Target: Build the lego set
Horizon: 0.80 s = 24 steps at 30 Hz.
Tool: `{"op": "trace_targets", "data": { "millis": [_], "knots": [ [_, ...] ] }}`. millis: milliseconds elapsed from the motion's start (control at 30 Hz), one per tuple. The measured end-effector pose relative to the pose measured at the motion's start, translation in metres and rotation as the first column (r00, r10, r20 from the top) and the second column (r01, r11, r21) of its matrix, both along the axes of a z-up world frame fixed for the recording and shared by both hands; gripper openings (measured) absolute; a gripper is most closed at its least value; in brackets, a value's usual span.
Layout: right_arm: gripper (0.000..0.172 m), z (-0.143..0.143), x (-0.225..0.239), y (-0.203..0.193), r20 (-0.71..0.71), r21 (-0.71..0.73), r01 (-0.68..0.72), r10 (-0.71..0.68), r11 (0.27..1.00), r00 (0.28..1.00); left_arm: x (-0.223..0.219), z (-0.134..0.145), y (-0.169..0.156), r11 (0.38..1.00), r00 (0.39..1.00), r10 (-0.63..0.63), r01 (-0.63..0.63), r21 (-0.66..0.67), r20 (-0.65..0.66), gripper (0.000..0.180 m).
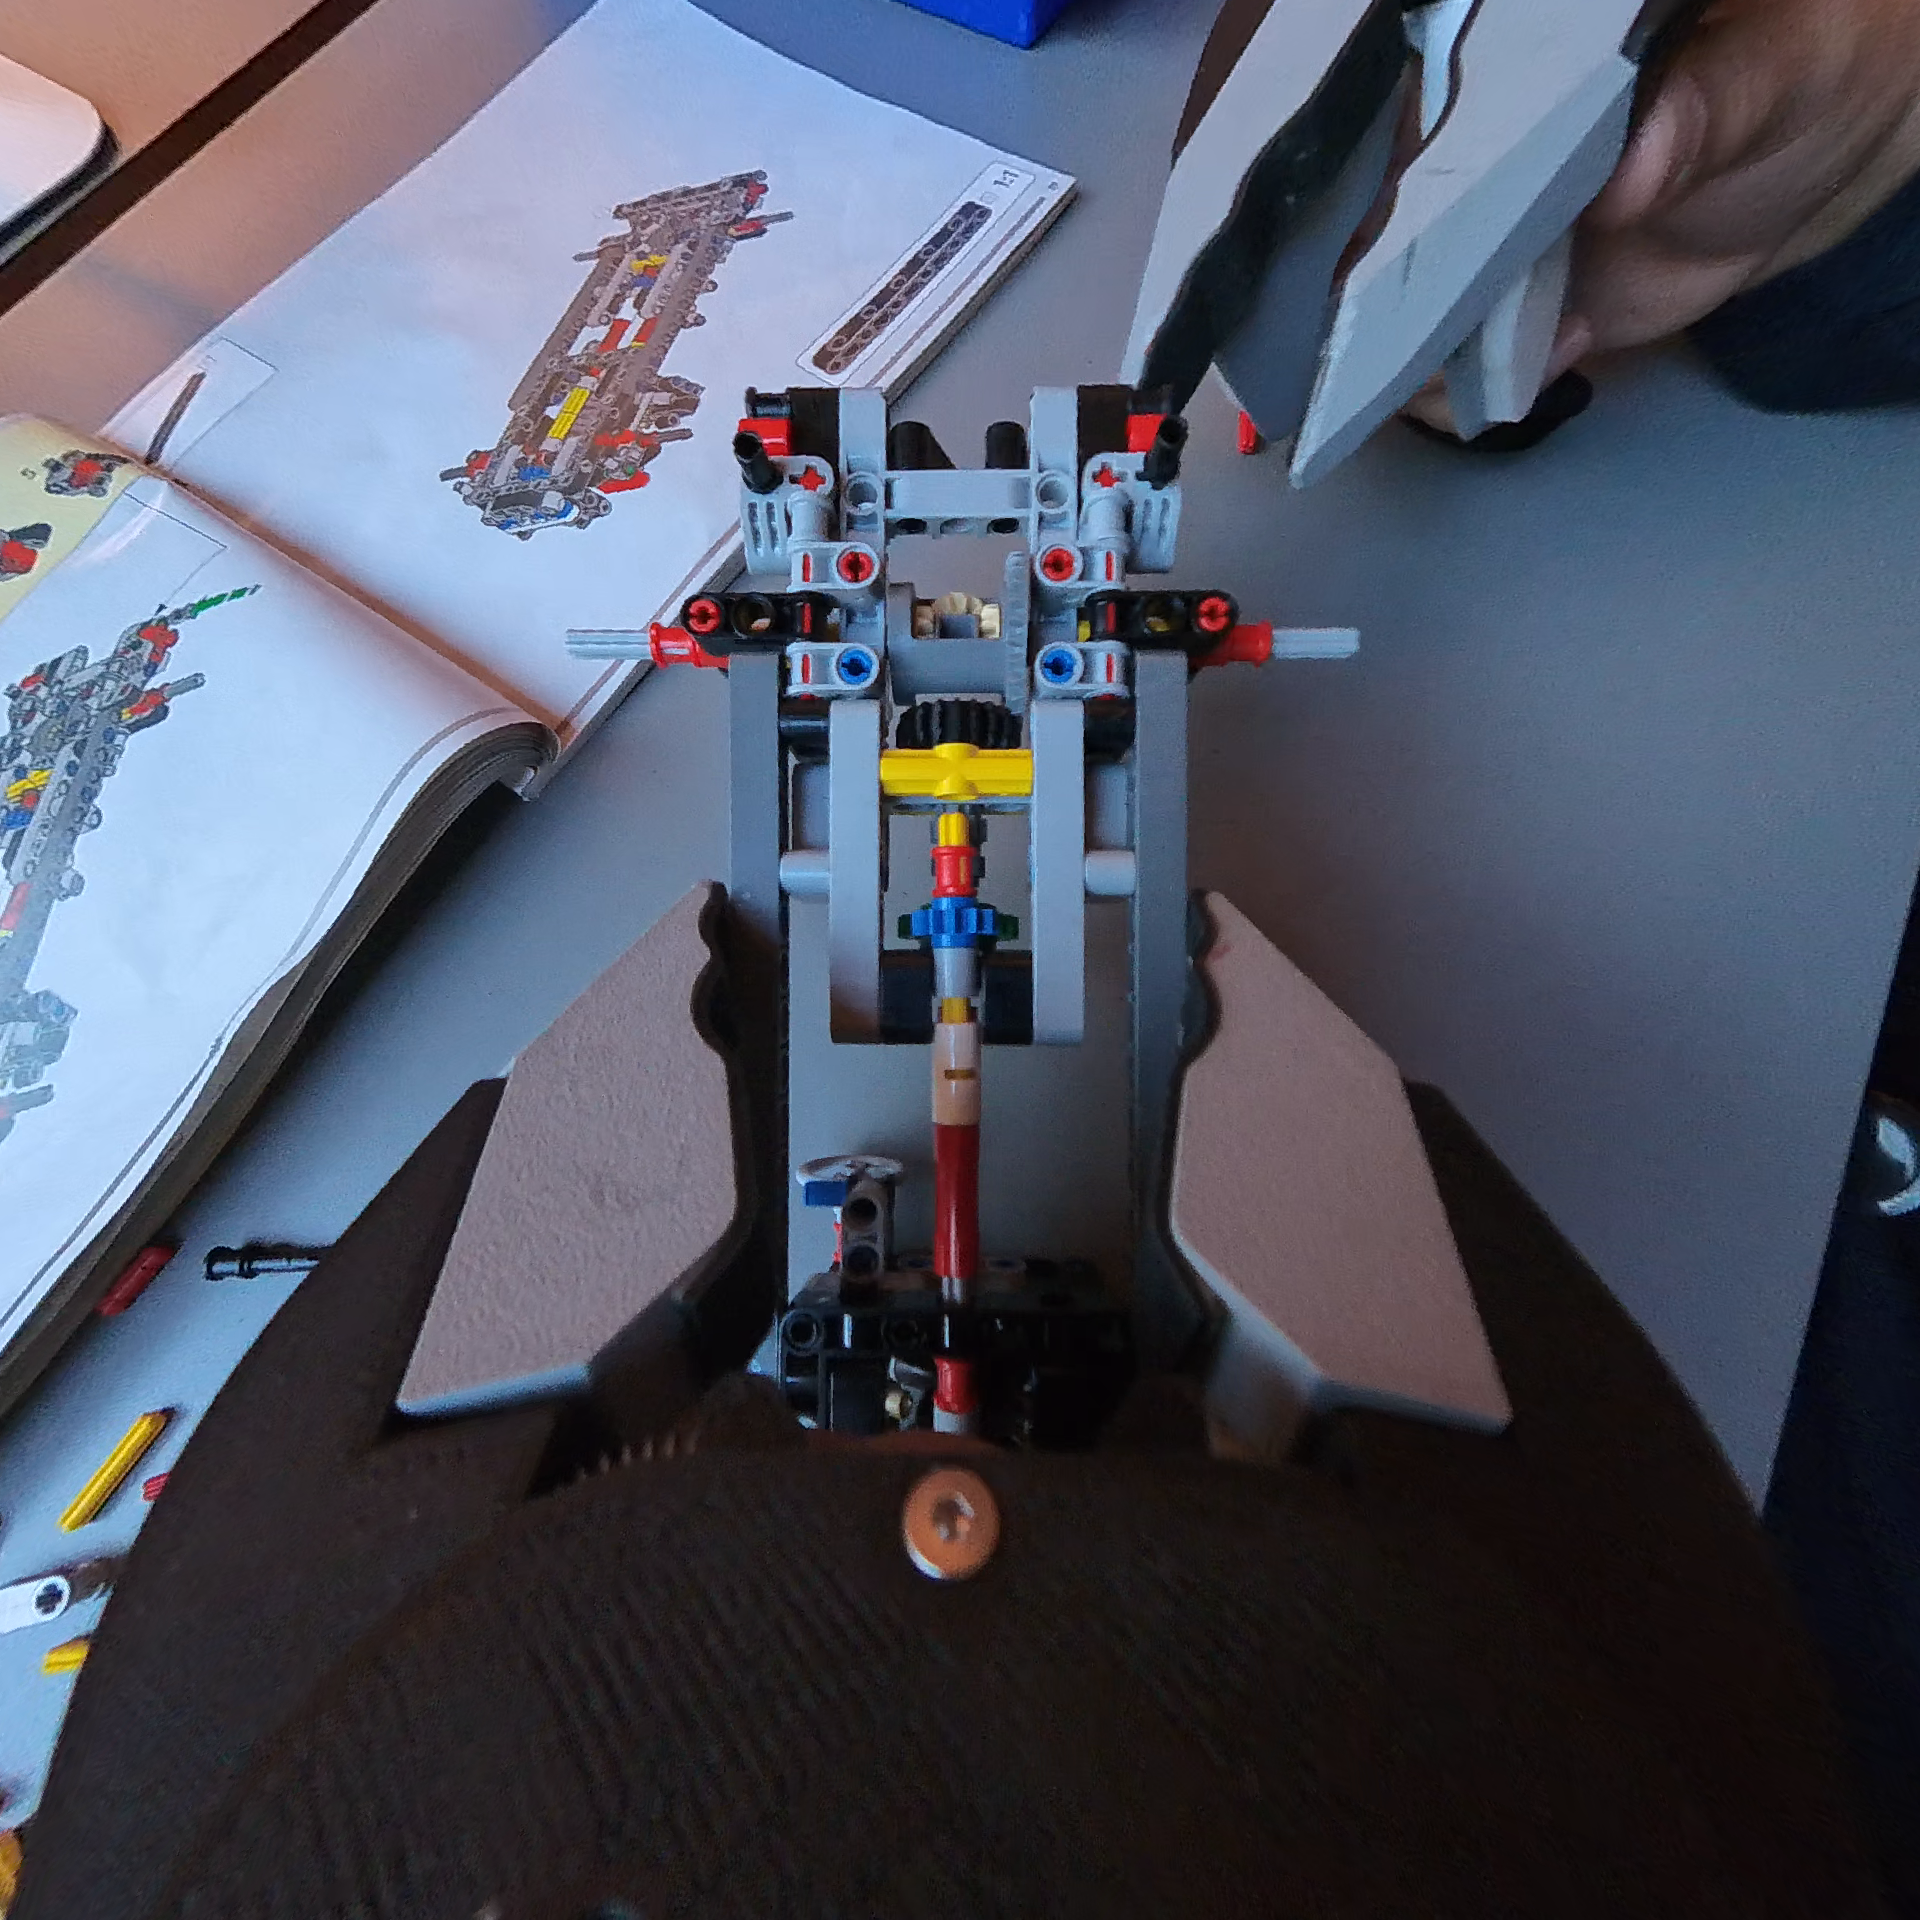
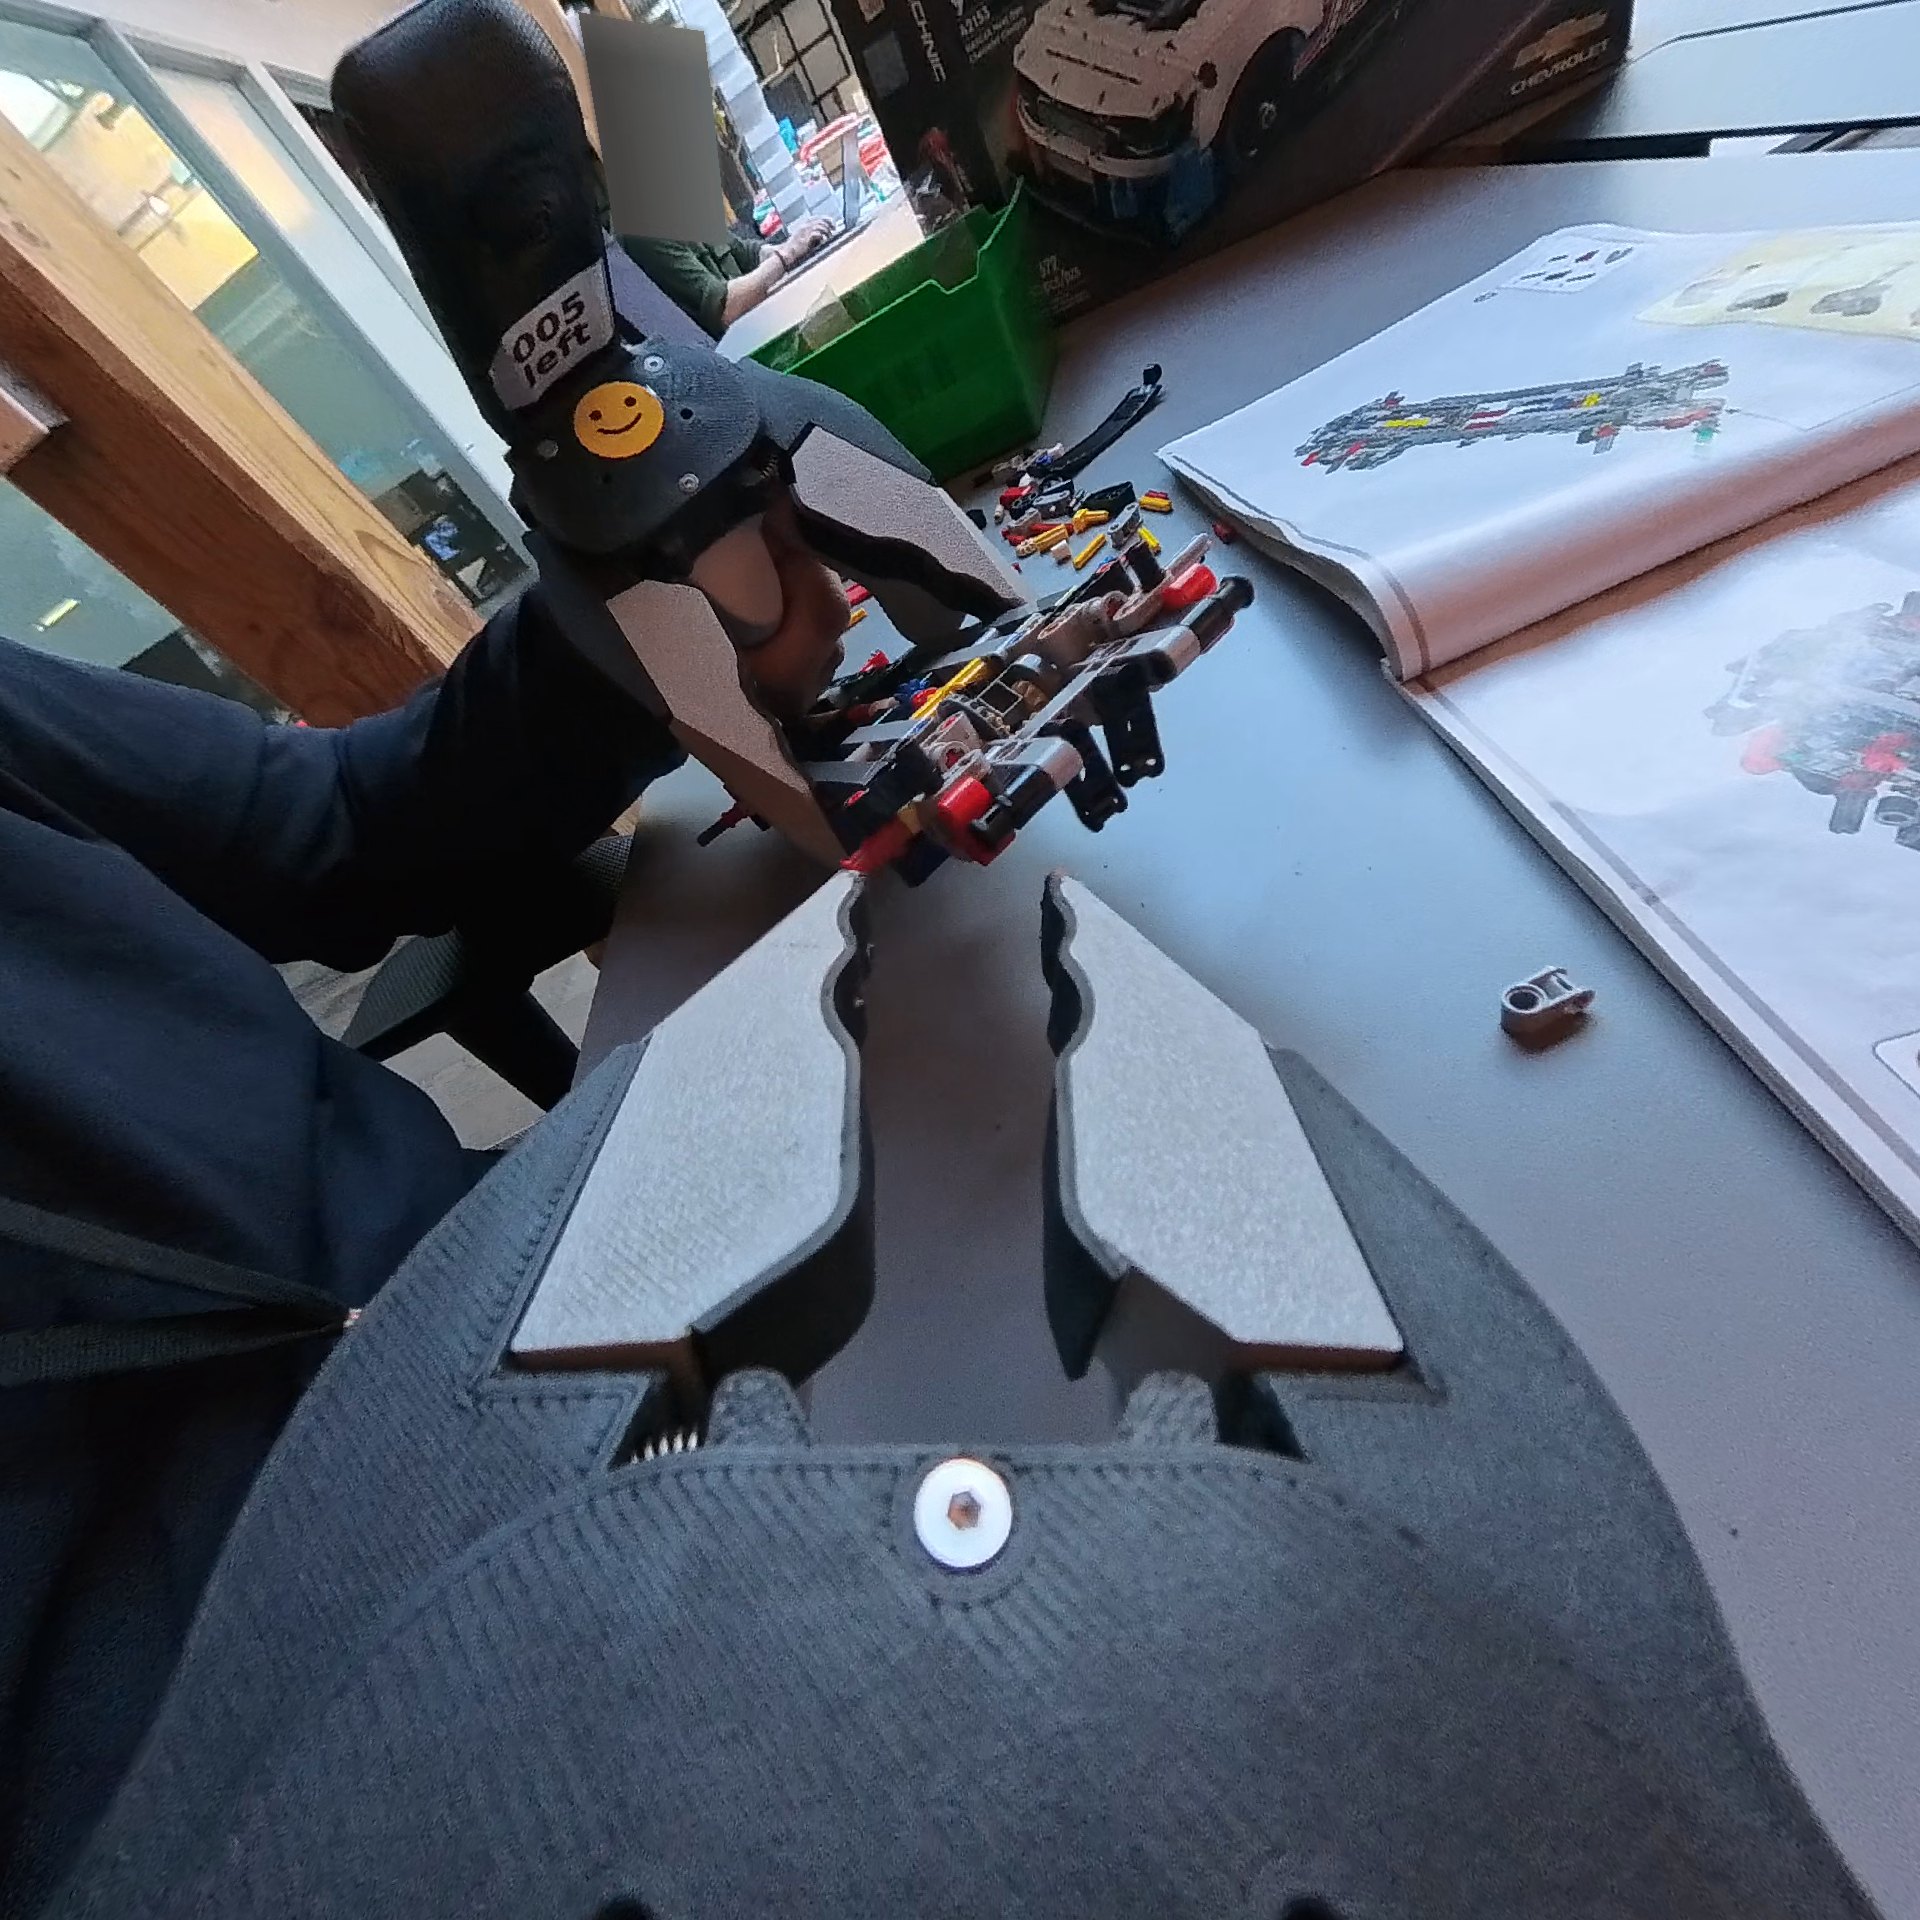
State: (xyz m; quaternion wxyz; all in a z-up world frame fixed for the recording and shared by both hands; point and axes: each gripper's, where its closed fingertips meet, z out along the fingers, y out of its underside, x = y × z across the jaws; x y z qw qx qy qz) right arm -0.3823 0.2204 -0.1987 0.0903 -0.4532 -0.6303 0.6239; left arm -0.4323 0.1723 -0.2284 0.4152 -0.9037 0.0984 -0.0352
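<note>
We see the left hand-held gripper [image 1: 956,935] clamping a partly built brick chassis [image 1: 956,665] above the worktop [image 1: 1507,727]. The right hand-held gripper [image 2: 951,914], narrowly parted and empty, nears its corner. Loose pieces [image 2: 1081,509] remain unfitted.

2 close wrist views; shared chassis [image 1: 956,831]

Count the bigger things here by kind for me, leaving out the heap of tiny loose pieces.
brick-built model: 1
hand-held grippers: 2 (left hand-held gripper clamped on the brick-built model, right hand-held gripper with nothing between its fingers)
open instruction booklet: 1
green bin: 1
set box: 1
lone grey connector: 1
Total: 7
</note>
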Motion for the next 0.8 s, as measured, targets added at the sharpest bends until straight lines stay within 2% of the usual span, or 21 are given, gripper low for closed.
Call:
{"op": "trace_targets", "data": {
  "millis": [200, 400, 800],
  "knots": [
    [0.030, 0.0030, -0.0014, 0.0059, 0.012, -0.039, 0.020, -0.020, 0.999, 1.000, 0.0019, -0.0007, -0.0006, 1.000, 1.000, -0.008, 0.008, -0.006, -0.003, 0.083],
    [0.032, 0.0058, 0.0007, 0.0036, 0.042, -0.117, -0.012, 0.017, 0.993, 0.999, 0.0039, 0.0021, -0.0040, 1.000, 0.997, -0.022, 0.022, -0.007, 0.080, 0.083],
    [0.034, 0.0092, 0.0026, -0.0002, 0.069, -0.190, -0.041, 0.055, 0.981, 0.996, 0.0058, 0.0006, -0.0047, 1.000, 0.998, -0.027, 0.028, -0.012, 0.054, 0.083]
  ]
}}
